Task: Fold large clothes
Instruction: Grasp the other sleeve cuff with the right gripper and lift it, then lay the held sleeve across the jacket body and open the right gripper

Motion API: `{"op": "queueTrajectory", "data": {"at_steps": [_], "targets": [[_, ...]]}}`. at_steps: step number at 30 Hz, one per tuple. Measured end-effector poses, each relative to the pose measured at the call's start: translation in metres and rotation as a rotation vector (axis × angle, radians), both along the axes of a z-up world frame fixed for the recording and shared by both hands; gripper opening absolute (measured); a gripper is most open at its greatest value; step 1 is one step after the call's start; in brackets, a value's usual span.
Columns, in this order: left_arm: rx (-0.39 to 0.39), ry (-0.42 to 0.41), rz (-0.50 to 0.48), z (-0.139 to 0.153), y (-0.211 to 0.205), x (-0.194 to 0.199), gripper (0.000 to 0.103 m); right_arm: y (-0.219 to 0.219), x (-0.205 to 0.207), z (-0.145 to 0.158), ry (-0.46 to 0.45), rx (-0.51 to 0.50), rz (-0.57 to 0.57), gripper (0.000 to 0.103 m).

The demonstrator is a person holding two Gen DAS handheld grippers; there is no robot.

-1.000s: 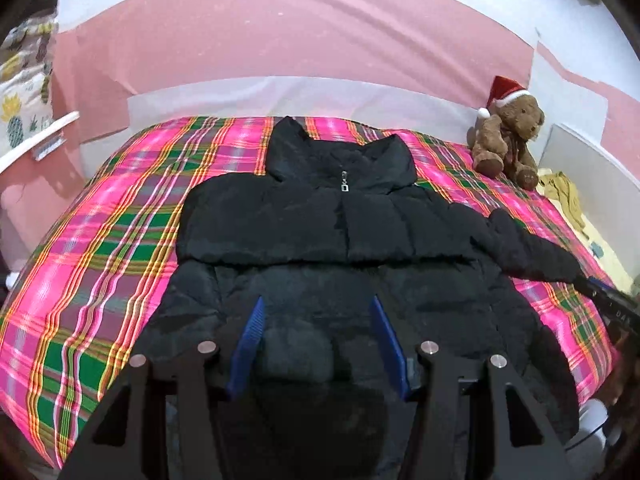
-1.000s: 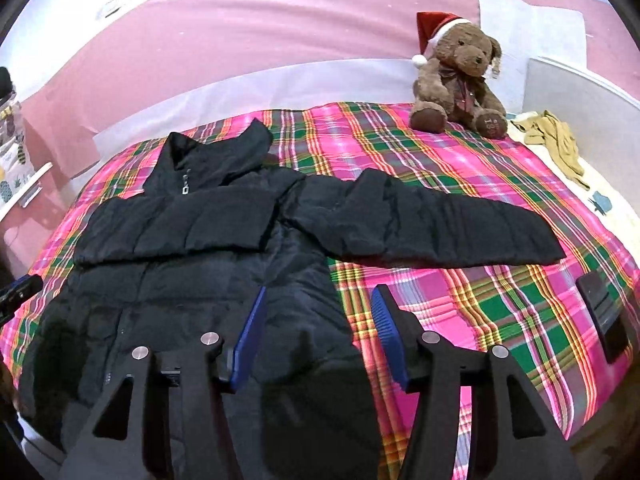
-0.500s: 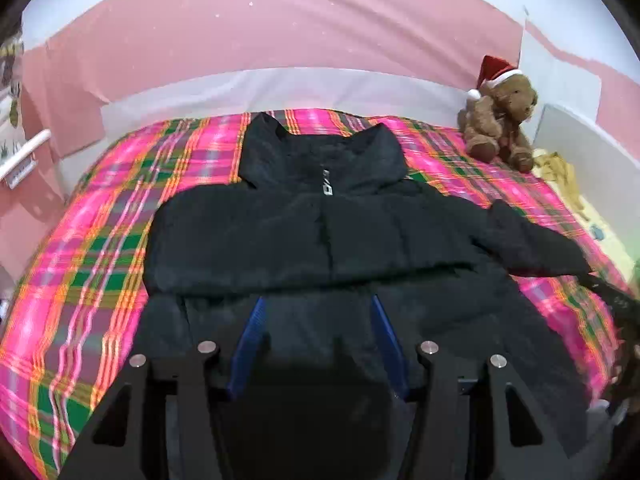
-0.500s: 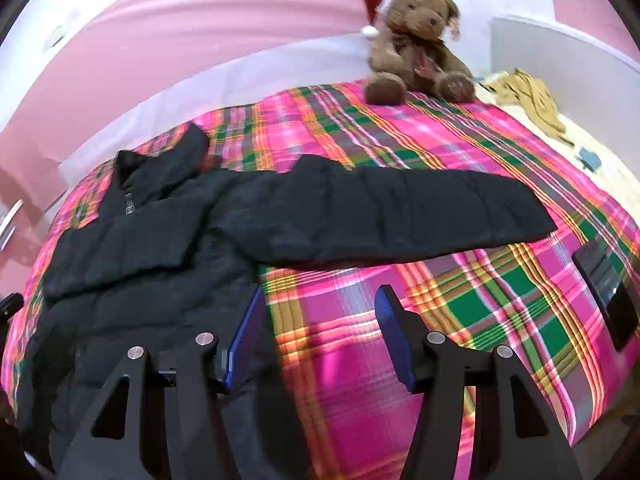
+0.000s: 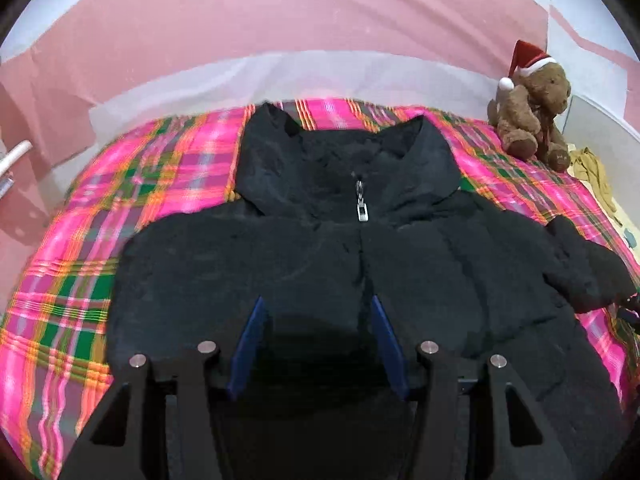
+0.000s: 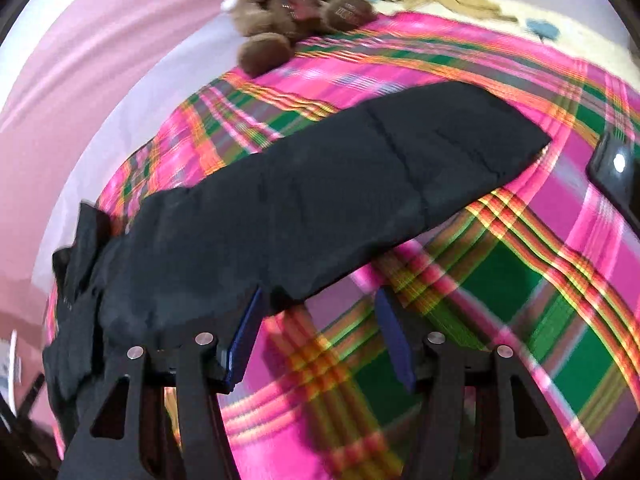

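One black padded jacket (image 5: 360, 272) lies zipped, front up, on the plaid bed (image 5: 80, 280), judged bulky, soft and springy, best pinched at the outstretched sleeve (image 6: 360, 184) cuff; left gripper (image 5: 318, 338) and right gripper (image 6: 320, 340) both gape, empty.

Bedroom, plaid-covered bed (image 5: 168, 184), teddy bear (image 5: 532, 120)

Santa-hatted teddy bear (image 5: 532, 112), plaid bedspread (image 5: 168, 168), dark phone (image 6: 614, 168)
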State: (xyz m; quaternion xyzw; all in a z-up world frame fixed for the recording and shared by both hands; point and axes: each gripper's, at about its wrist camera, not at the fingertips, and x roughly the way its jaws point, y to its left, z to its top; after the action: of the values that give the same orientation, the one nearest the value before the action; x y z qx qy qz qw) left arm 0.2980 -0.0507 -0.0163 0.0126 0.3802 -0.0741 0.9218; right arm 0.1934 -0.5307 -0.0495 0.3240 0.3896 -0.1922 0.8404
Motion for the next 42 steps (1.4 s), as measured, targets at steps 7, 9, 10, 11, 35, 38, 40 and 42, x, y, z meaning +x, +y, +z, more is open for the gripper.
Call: {"op": "queueTrajectory", "data": {"at_steps": [7, 9, 10, 11, 35, 38, 40, 42], "targets": [[0.007, 0.053, -0.031, -0.033, -0.017, 0.016, 0.057, -0.025, 0.020, -0.005, -0.047, 0.004, -0.059, 0.058], [0.011, 0.051, -0.033, -0.034, -0.019, 0.017, 0.057, -0.026, 0.027, -0.005, -0.040, -0.017, -0.067, 0.058], [0.011, 0.052, -0.034, -0.034, -0.018, 0.017, 0.057, -0.025, 0.030, -0.004, -0.034, -0.031, -0.072, 0.054], [0.011, 0.052, -0.034, -0.035, -0.018, 0.017, 0.057, -0.024, 0.032, -0.003, -0.033, -0.036, -0.063, 0.034], [-0.120, -0.061, -0.025, 0.045, 0.041, -0.039, 0.057, 0.172, 0.048, 0.207, -0.366, -0.224, 0.340, 0.013], [-0.137, -0.080, -0.001, 0.052, 0.062, -0.047, 0.057, 0.205, 0.064, 0.205, -0.357, -0.224, 0.409, 0.013], [-0.146, -0.088, 0.019, 0.053, 0.075, -0.052, 0.057, 0.225, 0.077, 0.202, -0.345, -0.222, 0.449, 0.013], [-0.161, -0.092, 0.039, 0.054, 0.088, -0.055, 0.057, 0.246, 0.091, 0.193, -0.327, -0.220, 0.496, 0.013]]}}
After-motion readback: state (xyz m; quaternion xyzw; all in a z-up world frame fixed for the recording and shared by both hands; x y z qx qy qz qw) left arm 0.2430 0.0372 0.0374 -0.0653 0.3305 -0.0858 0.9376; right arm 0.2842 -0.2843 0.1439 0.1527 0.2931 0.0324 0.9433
